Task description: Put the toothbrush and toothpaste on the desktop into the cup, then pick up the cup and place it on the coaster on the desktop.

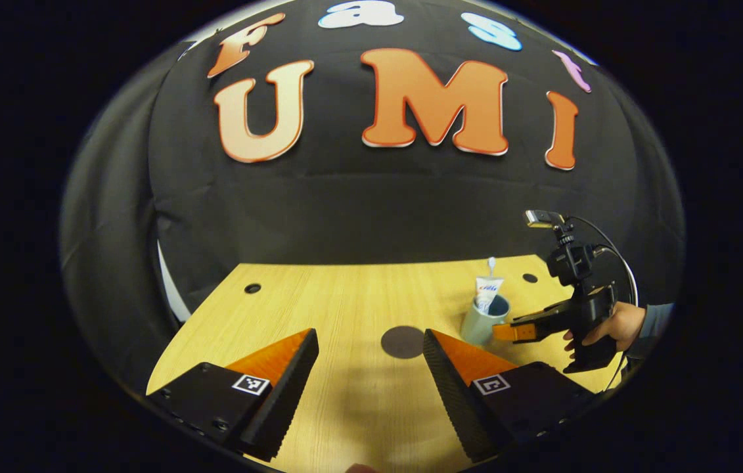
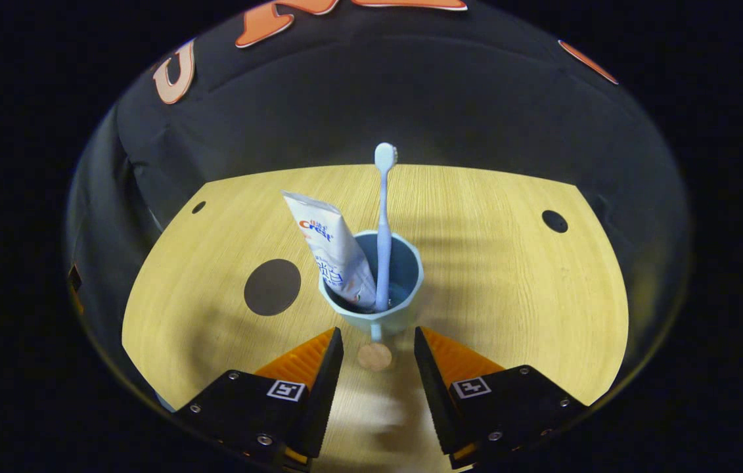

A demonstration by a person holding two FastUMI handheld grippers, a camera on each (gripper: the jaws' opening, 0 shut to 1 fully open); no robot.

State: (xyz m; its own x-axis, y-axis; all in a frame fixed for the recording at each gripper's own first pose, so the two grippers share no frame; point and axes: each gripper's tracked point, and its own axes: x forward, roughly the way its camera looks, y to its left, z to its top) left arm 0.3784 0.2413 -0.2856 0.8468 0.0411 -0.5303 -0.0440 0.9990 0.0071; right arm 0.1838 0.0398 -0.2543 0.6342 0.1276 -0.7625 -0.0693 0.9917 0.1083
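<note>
A pale blue cup [image 2: 404, 276] stands upright on the wooden desktop [image 2: 509, 295]. A white toothpaste tube [image 2: 335, 253] and a light blue toothbrush [image 2: 383, 217] lean inside it. The cup's handle, with its round brown end [image 2: 374, 357], points at my right gripper [image 2: 378, 341], which is open with a finger on either side of that handle and no visible contact. The dark round coaster [image 2: 272, 286] lies left of the cup. In the left gripper view, the cup [image 1: 479, 325] sits right of the coaster [image 1: 402, 341]. My left gripper [image 1: 371, 355] is open and holds nothing, just short of the coaster.
In the left gripper view a hand [image 1: 611, 325] holds the right gripper [image 1: 519, 332] at the cup's right side, with a cable looping behind it. Small dark holes [image 2: 554, 221] mark the desktop's far corners. The black cloth wall rises behind the far edge.
</note>
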